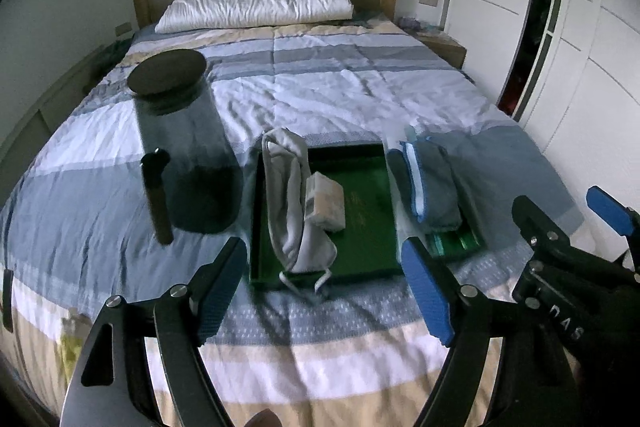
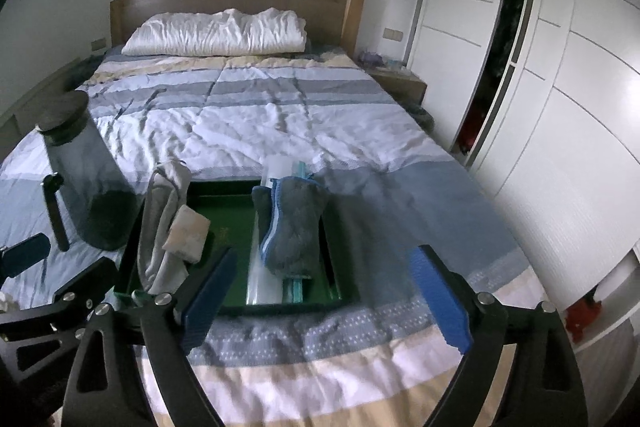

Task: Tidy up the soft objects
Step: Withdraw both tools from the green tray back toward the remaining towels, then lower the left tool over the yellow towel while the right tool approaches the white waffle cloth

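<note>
Both tools, left (image 1: 326, 291) and right (image 2: 326, 293), hang released above a green tray (image 1: 360, 203) holding grey cloths (image 1: 288, 203); a dark-lidded glass jar (image 1: 184, 143) stands beside it on the striped bed (image 1: 320, 87).

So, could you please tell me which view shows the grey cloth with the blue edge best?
The right wrist view: the grey cloth lies central and unobstructed. The left wrist view shows it off to the right, smaller.

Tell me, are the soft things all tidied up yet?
Mostly, it looks like. The white cloth, small folded towel and grey mitt already lie in the green tray. Both tongs, left and right, are open and empty. Nothing soft seems left on the bed.
</note>
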A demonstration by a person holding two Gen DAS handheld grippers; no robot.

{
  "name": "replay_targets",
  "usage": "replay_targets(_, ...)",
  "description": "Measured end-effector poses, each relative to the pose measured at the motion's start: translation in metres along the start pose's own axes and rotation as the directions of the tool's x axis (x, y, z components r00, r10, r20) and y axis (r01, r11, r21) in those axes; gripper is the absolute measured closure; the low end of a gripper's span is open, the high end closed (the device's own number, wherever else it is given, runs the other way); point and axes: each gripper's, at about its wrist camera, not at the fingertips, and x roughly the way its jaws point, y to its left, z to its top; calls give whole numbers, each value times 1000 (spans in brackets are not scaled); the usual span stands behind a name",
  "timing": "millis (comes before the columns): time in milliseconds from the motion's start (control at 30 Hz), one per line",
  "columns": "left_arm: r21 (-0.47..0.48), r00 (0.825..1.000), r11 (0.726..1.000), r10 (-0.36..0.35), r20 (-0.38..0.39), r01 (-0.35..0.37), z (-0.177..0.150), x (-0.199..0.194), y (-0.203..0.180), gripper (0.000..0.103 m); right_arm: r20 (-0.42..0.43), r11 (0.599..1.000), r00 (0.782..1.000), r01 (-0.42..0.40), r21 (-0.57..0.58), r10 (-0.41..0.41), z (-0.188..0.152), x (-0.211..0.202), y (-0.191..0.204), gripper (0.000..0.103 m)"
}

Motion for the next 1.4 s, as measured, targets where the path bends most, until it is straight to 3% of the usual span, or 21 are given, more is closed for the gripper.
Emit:
replay_targets(267,15,999,1000,-17,29,17,-34,-47,35,28,62,999,998,11,-32,-9,-25,-60,13,9)
replay_targets(567,52,996,997,58,71,-62,-77,-93,107,28,93,993,990,-95,-70,102,-57,-121,54,9)
replay_targets(733,-17,992,994,113,63,-112,-96,-110,168,28,94,980,980,-164,-109,174,-69,-147,85,8)
replay_targets(1100,-138,969,959,242,-54,-247,-157,-94,289,28,54,932,939,-329,-156,340,-89,-170,163,8)
replay_targets(1400,-167,960,950,243,-139,-264,-197,-64,329,28,-26,917,929,-370,-152,370,-110,-146,222,8)
